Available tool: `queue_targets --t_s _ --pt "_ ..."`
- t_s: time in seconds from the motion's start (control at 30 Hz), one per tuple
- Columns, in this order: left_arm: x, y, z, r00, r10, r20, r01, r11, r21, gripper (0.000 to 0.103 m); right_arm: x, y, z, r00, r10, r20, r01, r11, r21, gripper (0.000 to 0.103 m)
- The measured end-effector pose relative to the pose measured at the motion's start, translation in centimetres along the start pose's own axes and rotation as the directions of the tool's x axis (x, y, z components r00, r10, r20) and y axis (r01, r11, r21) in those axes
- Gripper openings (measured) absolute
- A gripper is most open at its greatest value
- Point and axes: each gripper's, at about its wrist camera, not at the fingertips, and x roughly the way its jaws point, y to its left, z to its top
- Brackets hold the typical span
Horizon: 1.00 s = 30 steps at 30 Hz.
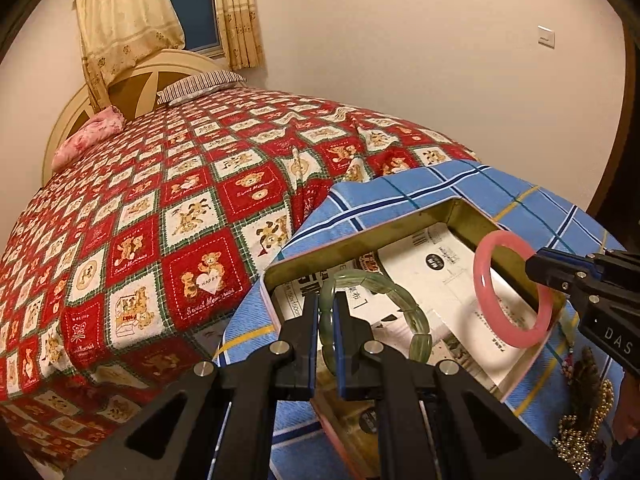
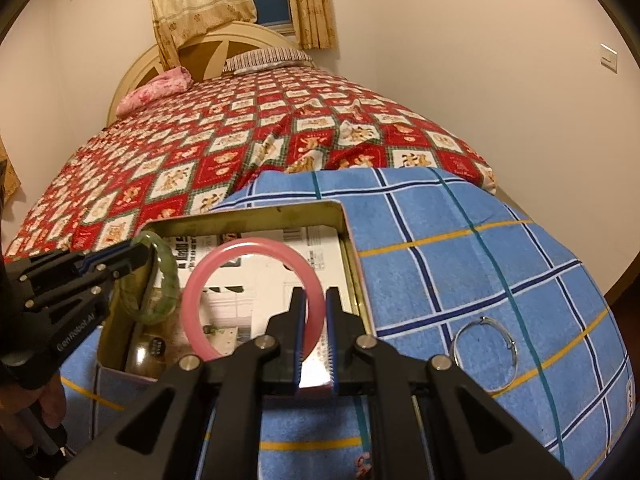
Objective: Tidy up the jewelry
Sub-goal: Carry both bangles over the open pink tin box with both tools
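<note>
My left gripper (image 1: 326,304) is shut on a green beaded bracelet (image 1: 380,286), which hangs over the left part of an open gold-walled tin box (image 1: 464,210). My right gripper (image 2: 315,300) is shut on a pink bangle (image 2: 208,280), held upright above the same box (image 2: 248,216). In the left wrist view the pink bangle (image 1: 486,256) hangs at the right, with the right gripper (image 1: 534,270) clamped on its rim. In the right wrist view the left gripper (image 2: 138,250) holds the green bracelet (image 2: 168,276) at the box's left side. White printed cartons lie inside the box.
The box sits on a blue checked cloth (image 2: 460,264) over the foot of a bed with a red teddy-bear quilt (image 1: 160,208). A thin silver bangle (image 2: 486,354) lies on the cloth to the right. A heap of gold bead jewelry (image 1: 580,432) lies right of the box.
</note>
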Motion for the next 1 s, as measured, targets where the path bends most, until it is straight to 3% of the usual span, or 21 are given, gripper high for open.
queue_targets --t_s 0.57,1.0 --pt "2.4 -0.9 -0.2 0.998 0.048 -0.043 -0.046 0.998 0.045 0.007 2.2 -0.2 -0.3 0.994 -0.104 -0.029 0.102 0.992 -0.076 0.012" --pt "2.2 -1.4 0.2 0.992 0.111 -0.064 -0.106 0.991 0.08 0.011 2.1 0.1 -0.6 0.993 -0.118 -0.027 0.115 0.988 -0.1 0.016"
